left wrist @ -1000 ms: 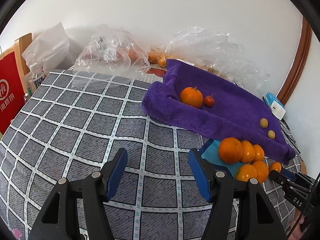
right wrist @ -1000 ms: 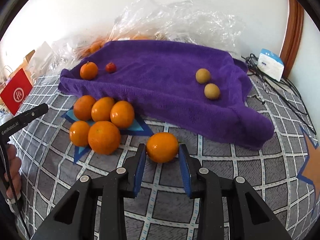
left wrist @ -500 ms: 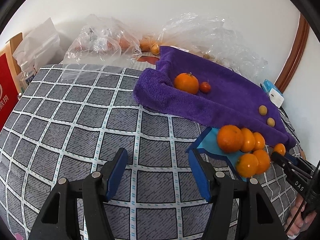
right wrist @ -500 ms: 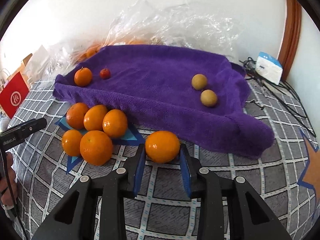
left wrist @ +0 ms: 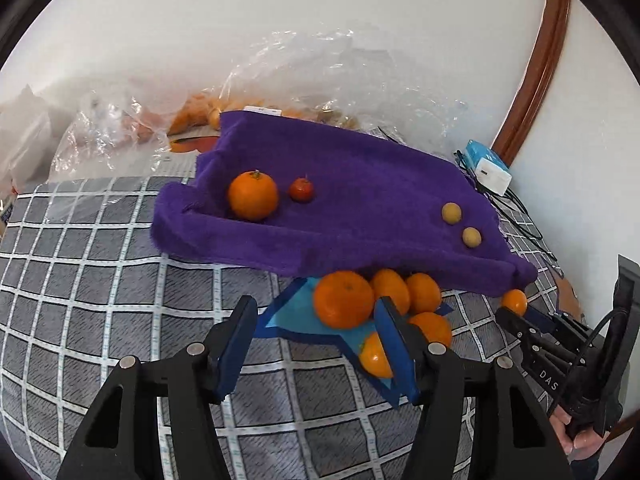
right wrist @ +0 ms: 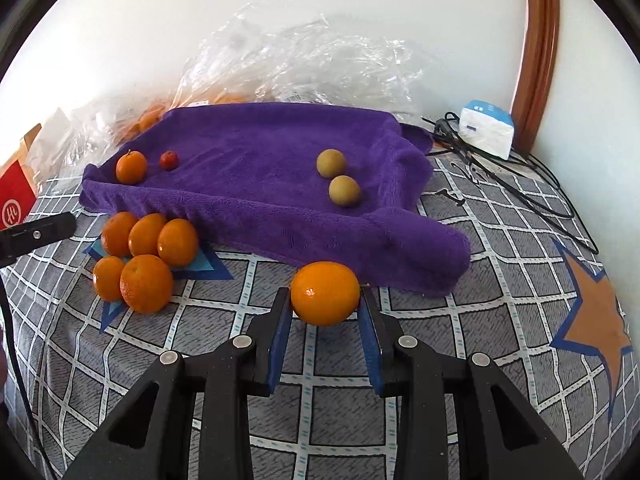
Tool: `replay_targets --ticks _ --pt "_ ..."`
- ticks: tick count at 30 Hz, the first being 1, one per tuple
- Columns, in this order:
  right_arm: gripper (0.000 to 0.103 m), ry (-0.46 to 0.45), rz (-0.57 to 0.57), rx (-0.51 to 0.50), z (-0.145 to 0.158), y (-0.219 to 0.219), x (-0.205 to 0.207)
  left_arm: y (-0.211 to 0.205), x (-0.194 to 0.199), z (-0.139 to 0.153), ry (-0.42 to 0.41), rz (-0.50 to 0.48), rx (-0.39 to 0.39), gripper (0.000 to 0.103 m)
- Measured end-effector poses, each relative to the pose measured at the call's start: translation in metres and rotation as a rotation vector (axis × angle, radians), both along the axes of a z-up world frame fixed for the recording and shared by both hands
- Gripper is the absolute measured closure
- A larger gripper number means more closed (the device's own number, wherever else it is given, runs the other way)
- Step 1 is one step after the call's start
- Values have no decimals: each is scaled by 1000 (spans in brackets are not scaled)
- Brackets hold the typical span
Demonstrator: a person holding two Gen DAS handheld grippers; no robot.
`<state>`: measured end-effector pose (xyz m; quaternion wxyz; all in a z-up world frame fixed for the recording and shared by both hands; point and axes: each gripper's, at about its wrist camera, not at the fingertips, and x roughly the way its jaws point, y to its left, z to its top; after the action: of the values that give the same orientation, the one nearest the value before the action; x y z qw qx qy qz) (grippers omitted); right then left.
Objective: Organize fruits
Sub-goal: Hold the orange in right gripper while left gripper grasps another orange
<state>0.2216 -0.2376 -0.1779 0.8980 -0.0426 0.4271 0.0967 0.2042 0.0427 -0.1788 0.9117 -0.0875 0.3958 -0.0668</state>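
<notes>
My right gripper (right wrist: 324,308) is shut on an orange (right wrist: 325,293), held just above the checked cloth in front of the purple towel (right wrist: 260,184); it also shows in the left wrist view (left wrist: 515,302). My left gripper (left wrist: 316,340) is open and empty, just left of a pile of several oranges (left wrist: 344,299) on a blue star patch; the pile also shows in the right wrist view (right wrist: 146,282). On the towel lie one orange (left wrist: 253,196), a small red fruit (left wrist: 301,189) and two small yellow fruits (right wrist: 343,190).
Crinkled clear plastic bags (right wrist: 304,64) with more fruit lie behind the towel against the wall. A white and blue box (right wrist: 486,128) and black cables (right wrist: 520,184) sit at the back right. A red box (right wrist: 14,200) stands at the far left.
My left gripper has moved right and closer to the orange pile. My right gripper, still holding the orange, has moved slightly closer to the towel's front edge.
</notes>
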Motion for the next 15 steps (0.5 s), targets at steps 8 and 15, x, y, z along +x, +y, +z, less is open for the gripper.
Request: replay_targets --ticks 8,15 --pt "70 18 -21 16 -4 -4 1 -9 25 -21 69 31 -100 47" --pt "70 27 -26 14 -7 -4 3 -14 33 -25 79 18 -104 64"
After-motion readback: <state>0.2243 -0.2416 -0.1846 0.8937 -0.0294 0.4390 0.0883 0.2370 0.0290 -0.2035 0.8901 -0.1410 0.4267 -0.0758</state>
